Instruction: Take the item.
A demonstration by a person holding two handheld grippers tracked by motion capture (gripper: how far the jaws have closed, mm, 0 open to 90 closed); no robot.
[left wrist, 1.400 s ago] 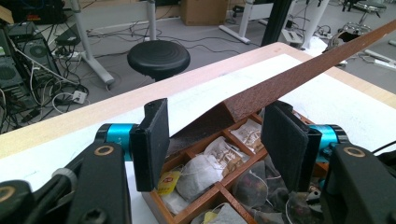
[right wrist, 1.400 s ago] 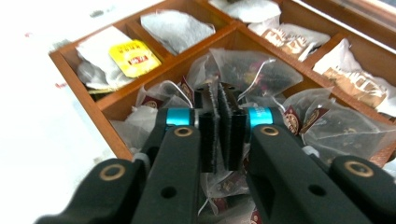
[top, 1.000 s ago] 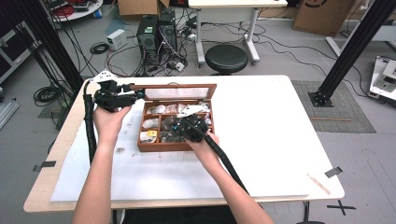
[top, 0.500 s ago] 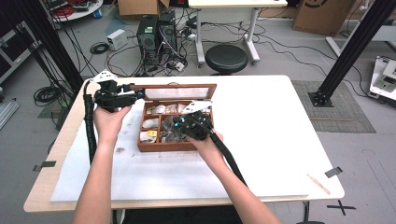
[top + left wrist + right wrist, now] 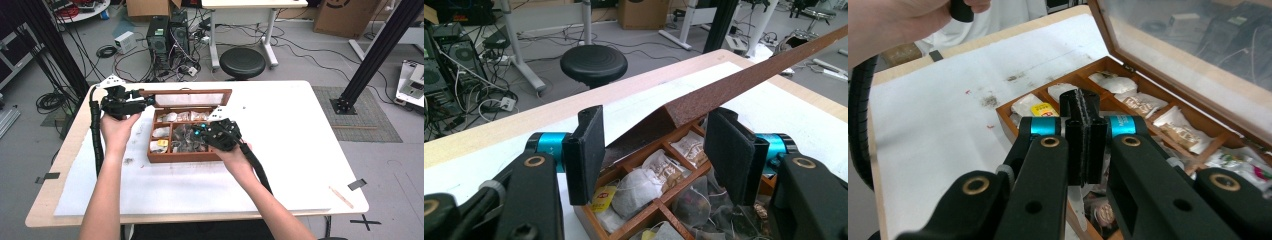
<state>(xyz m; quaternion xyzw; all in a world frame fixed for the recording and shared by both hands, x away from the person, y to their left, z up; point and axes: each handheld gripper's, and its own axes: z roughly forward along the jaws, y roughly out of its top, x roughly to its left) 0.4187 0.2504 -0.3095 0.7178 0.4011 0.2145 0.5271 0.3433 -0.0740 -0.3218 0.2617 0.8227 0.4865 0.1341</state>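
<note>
A wooden tea box (image 5: 185, 156) with several compartments of tea bags lies mid-table, its glass lid (image 5: 192, 99) raised. My left gripper (image 5: 145, 101) is at the lid's left corner. In the left gripper view, its jaws (image 5: 656, 150) stand apart with the lid's corner (image 5: 684, 107) between them and neither pad pressing on it. My right gripper (image 5: 202, 132) hovers over the box's right compartments. Its pads (image 5: 1083, 120) are shut together, and a thin pale strip (image 5: 1075, 202), apparently the edge of a tea bag, hangs beneath them.
White paper (image 5: 280, 150) covers the tabletop around the box. A wooden stick (image 5: 341, 196) lies near the front right corner, with black tape (image 5: 356, 184) beside it. A black stool (image 5: 242, 62) and computer towers (image 5: 167, 35) stand beyond the far edge.
My right gripper has lifted and drifted slightly right over the box, still shut. The left hand and the lid have stayed put.
</note>
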